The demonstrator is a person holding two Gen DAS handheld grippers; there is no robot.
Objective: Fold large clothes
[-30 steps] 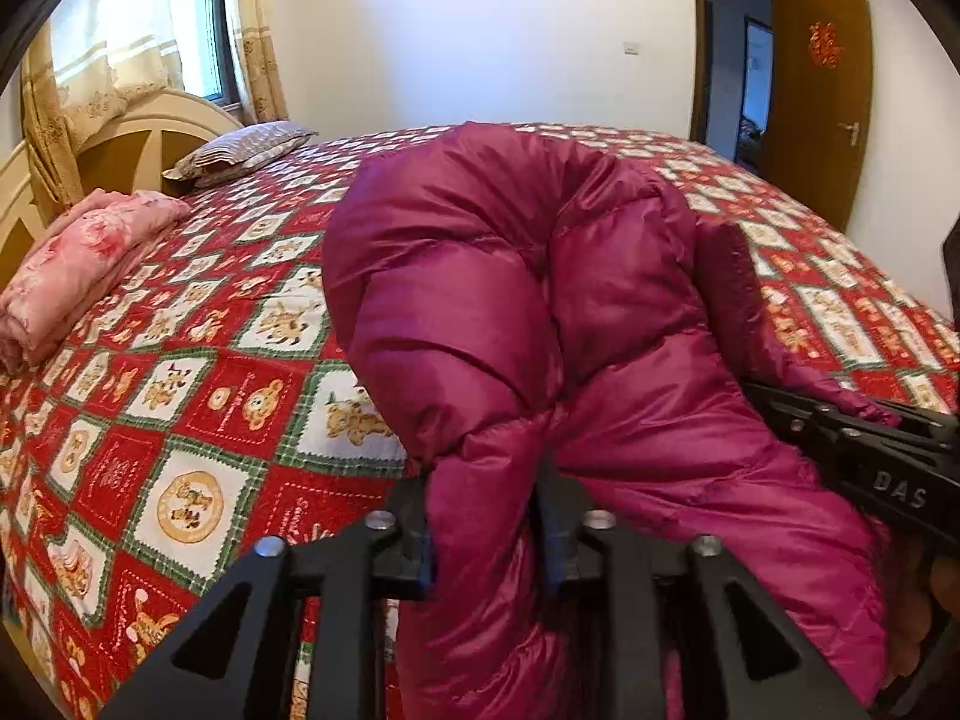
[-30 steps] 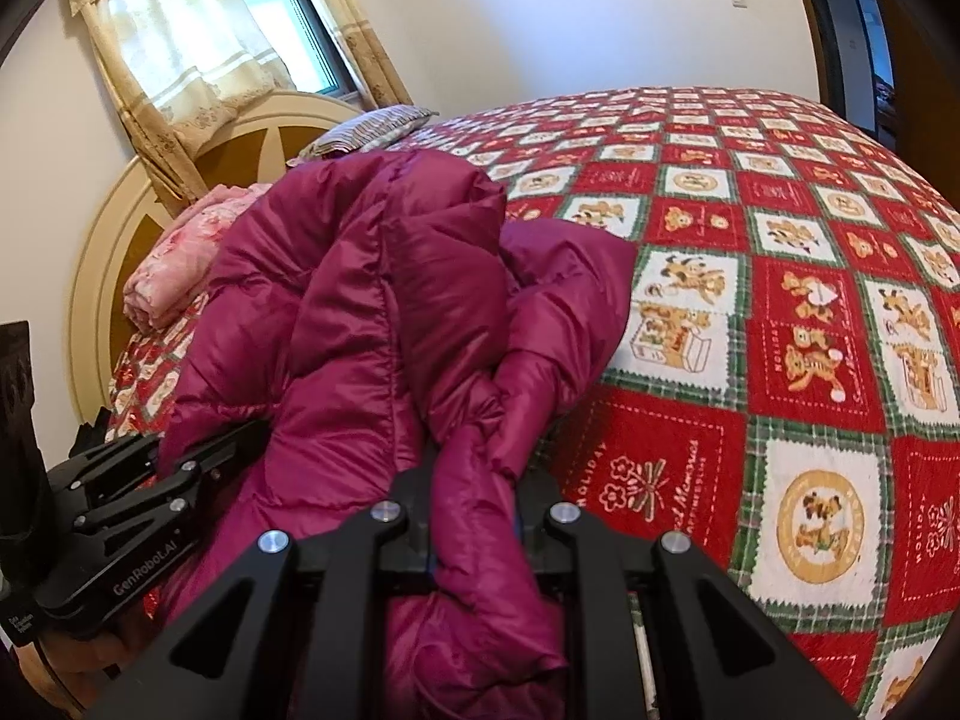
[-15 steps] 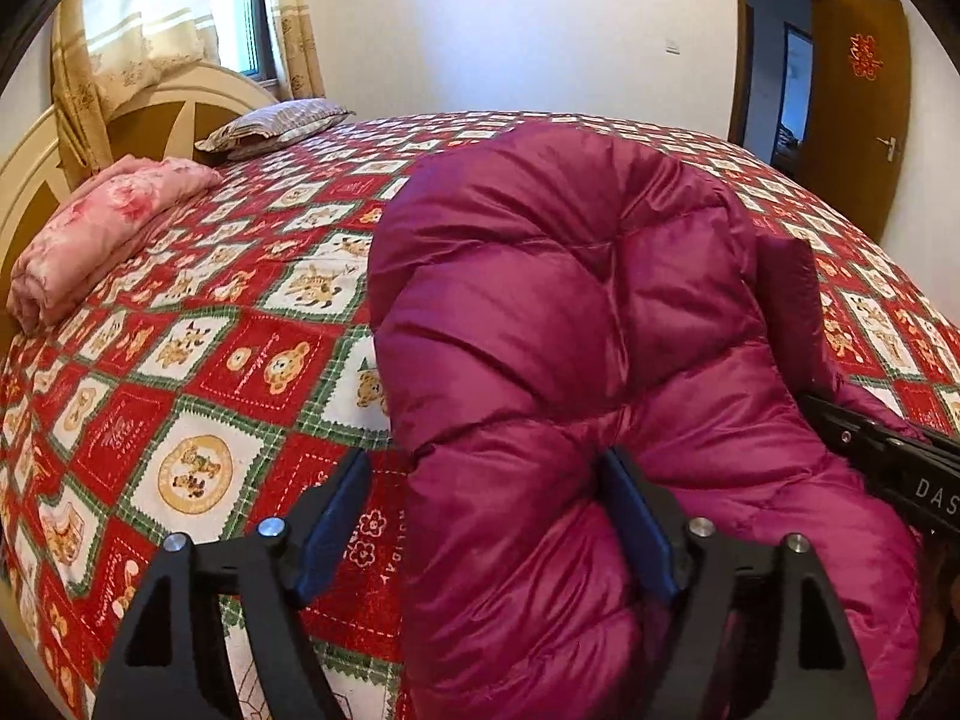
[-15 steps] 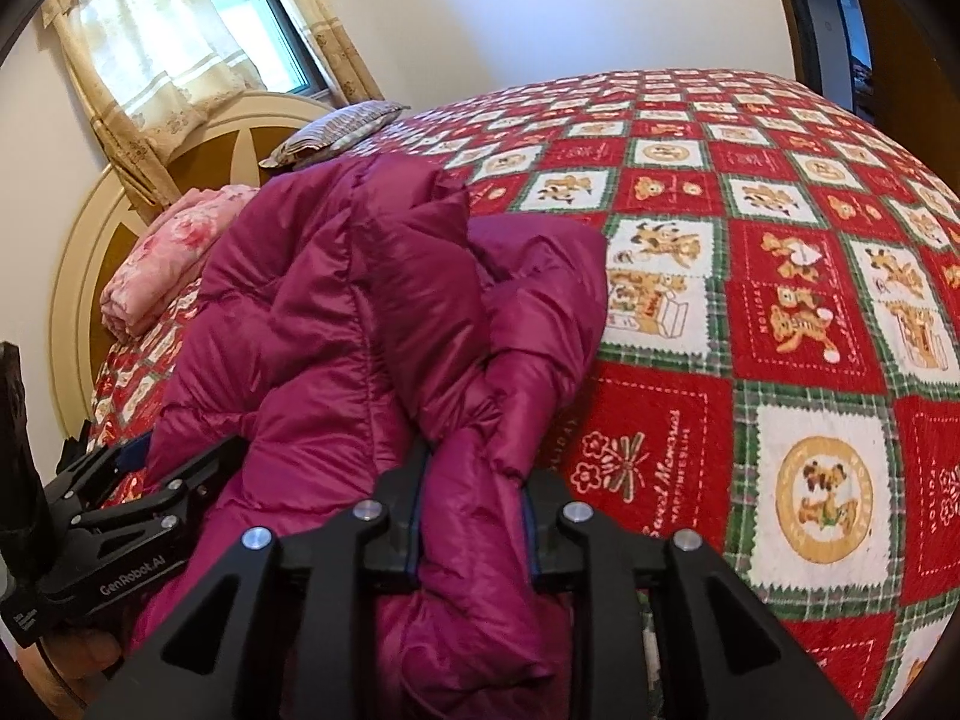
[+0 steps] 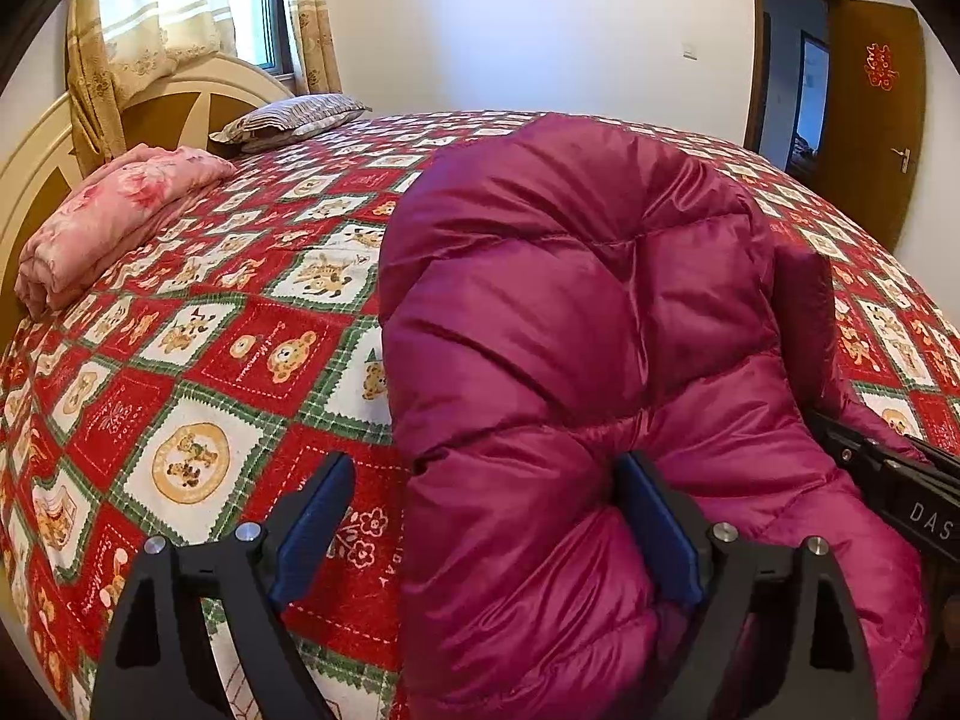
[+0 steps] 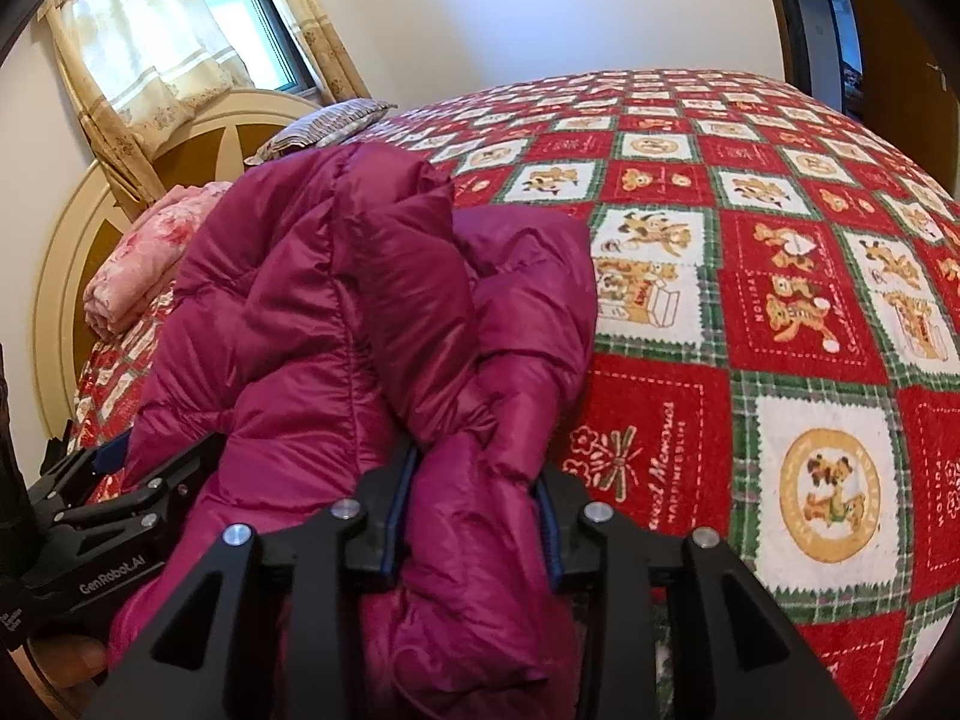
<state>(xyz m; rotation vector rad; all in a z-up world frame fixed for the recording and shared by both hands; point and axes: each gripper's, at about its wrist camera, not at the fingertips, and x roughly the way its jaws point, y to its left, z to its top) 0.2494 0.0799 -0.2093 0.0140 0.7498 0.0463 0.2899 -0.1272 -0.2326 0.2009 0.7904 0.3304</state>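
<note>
A magenta puffer jacket lies bunched on the bed's near side; it also shows in the right wrist view. My left gripper is open wide, its jaws on either side of the jacket's near fold without squeezing it. My right gripper has jaws partly apart around a thick fold of the jacket, with fabric still filling the gap. Each gripper shows at the edge of the other's view: the left one and the right one.
The bed has a red, white and green bear-pattern quilt. A folded pink blanket and a striped pillow lie by the cream headboard. A brown door stands open at the right.
My left gripper let go of the jacket fold and opened wide. My right gripper's jaws have spread somewhat around their fold. The jacket has settled lower on the bed.
</note>
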